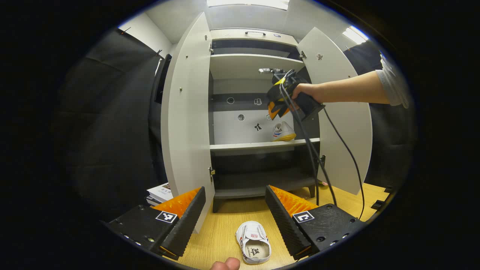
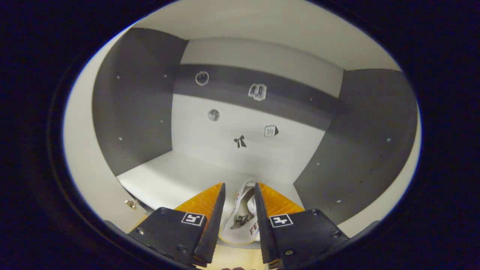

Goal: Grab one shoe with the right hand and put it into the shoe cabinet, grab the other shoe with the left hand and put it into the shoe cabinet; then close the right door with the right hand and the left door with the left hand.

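Nearest to us in the left gripper view, the left tongs (image 1: 235,221) stand wide apart over the pale wooden worktop (image 1: 221,228), holding nothing. Between their fingers, on the worktop, lies a small white shoe with a strap and printed insole (image 1: 253,242), its opening facing up; neither finger touches it. A fingertip (image 1: 225,264) shows at the bottom edge just beside it.

Behind the shoe stands the tall white shoe cabinet with grey shelves (image 1: 258,112), both doors swung open: the left door (image 1: 187,120) and the right door (image 1: 337,112). A stack of books (image 1: 161,193) sits on the worktop by the foot of the left door.

Farther off we see a bare forearm with a grey sleeve reaching in from the right, its hand (image 1: 305,92) holding the right tongs (image 1: 279,108) with black cables trailing down. Just below those tongs, the second white shoe with a yellow sole (image 1: 283,132) rests on the middle shelf (image 1: 262,144) near its right end.

In the right gripper view, the right tongs (image 2: 238,195) point into that compartment with their fingers narrowly apart. The second white shoe (image 2: 242,217) lies on the shelf between them; we cannot tell whether the fingers press on it. Small stickers dot the back panel (image 2: 225,131).
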The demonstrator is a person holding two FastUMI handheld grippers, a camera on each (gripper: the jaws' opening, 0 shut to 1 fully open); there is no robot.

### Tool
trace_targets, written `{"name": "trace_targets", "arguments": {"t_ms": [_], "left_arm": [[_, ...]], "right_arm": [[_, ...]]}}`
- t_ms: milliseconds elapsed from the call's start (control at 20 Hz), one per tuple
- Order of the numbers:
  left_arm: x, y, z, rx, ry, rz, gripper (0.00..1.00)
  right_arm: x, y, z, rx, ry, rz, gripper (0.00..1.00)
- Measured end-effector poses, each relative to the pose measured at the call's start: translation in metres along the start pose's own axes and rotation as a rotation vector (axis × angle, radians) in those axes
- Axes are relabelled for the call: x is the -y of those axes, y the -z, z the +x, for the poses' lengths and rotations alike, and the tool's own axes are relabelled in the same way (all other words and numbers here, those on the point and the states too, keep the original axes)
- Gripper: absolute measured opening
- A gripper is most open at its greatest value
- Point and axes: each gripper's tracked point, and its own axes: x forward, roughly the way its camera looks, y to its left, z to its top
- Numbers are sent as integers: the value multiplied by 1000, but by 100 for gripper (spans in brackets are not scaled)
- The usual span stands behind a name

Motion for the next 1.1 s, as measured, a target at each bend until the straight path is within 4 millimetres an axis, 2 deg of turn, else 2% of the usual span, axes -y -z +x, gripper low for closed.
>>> {"name": "trace_targets", "arguments": {"t_ms": [150, 200, 250, 300, 350, 450, 550, 650, 850, 1000, 1100], "left_arm": [[3, -5, 0, 10, 0, 0, 96], [5, -6, 0, 13, 1, -2, 96], [7, -8, -1, 17, 1, -3, 96], [8, -10, -2, 21, 1, -1, 96], [9, -12, -3, 25, 0, 2, 96], [14, -15, -5, 32, 2, 2, 96], [21, -16, -8, 32, 13, -3, 96], [27, -16, -10, 29, 21, -5, 96], [39, -12, -15, 16, 34, -11, 96], [47, -6, -17, 2, 43, -9, 96], [48, -3, -20, -7, 45, -4, 96]], "right_arm": [[1, -17, -58, 120, -21, 38, 57], [1, -19, -77, 156, -26, 50, 65], [2, -18, -93, 189, -31, 66, 68], [3, -14, -109, 221, -35, 88, 79], [5, -7, -124, 246, -33, 115, 78], [12, 14, -149, 291, -17, 154, 87], [24, 43, -168, 328, 28, 169, 87], [28, 82, -183, 338, 66, 183, 87], [22, 168, -197, 322, 108, 183, 88], [17, 245, -209, 287, 123, 189, 87], [8, 279, -218, 266, 121, 214, 87]]}}
